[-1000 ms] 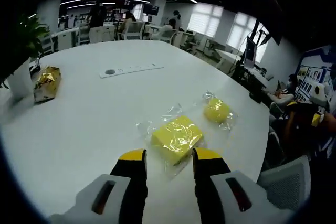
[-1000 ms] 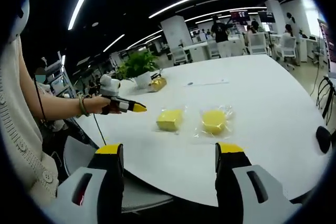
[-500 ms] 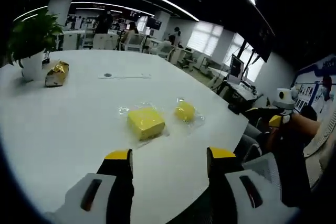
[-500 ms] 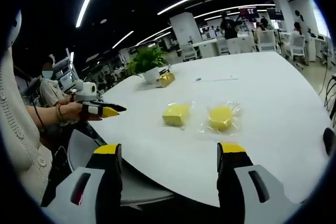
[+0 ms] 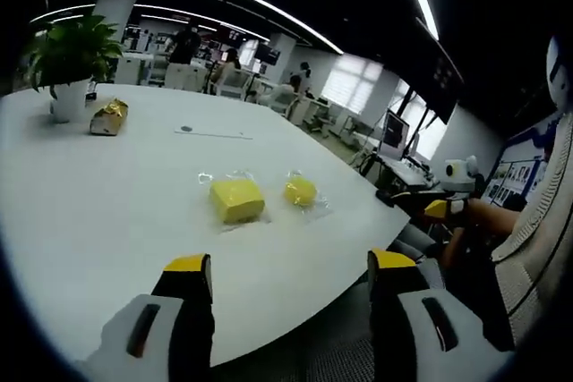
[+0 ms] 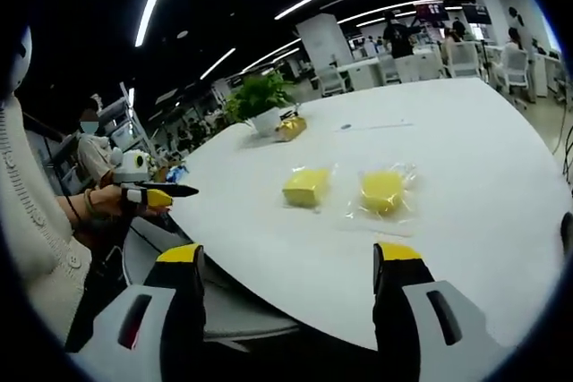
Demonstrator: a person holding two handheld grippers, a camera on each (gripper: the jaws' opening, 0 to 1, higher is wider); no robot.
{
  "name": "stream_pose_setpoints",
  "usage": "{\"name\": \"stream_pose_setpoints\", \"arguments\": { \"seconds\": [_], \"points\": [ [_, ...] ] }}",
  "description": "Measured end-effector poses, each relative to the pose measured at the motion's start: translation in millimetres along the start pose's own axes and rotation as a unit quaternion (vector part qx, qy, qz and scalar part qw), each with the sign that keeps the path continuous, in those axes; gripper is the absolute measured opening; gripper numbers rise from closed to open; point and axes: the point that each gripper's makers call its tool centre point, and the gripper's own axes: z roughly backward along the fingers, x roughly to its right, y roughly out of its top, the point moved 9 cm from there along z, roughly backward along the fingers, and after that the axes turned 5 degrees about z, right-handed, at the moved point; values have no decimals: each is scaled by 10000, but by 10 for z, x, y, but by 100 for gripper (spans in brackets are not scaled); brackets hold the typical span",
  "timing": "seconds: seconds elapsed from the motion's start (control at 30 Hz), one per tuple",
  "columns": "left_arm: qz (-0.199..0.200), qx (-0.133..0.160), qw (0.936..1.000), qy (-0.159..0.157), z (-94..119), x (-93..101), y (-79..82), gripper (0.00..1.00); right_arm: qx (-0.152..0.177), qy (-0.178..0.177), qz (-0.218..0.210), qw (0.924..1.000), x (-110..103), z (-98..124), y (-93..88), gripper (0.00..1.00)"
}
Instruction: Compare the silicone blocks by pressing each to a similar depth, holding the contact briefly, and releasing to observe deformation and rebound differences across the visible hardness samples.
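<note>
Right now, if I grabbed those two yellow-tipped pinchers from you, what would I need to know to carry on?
Left gripper: open, empty, held back off the table edge.
Right gripper: open, empty, also off the edge.
Square yellow block and round yellow block lie side by side on the white table, each in clear wrap, neither being touched.
Done: cannot tell from these views whether any press has been made.
Left: bring a gripper in, press each to a similar depth, hold, release, compare rebound.

My left gripper view looks from off the edge of the round white table [image 5: 107, 212], level across it. My right gripper view faces the table [image 6: 466, 131] from further around the rim. Both share two bagged yellow silicone blocks [image 5: 236, 199] [image 6: 305, 187] mid-table.
</note>
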Motion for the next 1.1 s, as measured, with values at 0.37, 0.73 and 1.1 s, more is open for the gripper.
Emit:
{"name": "stream_pose_setpoints", "arguments": {
  "seconds": [0.37, 0.73, 1.1],
  "points": [
    [257, -67, 9996, 28, -9, 51, -34, 74, 63, -100, -102, 9999, 90, 55, -35, 73],
    [1197, 23, 9928, -81, -101, 150, 43, 70, 149, -130, -191, 9996, 163, 96, -53, 73],
    [1852, 187, 9802, -683, -668, 363, 485, 66, 185, -40, -335, 9993, 299, 24, -86, 73]
  ]
}}
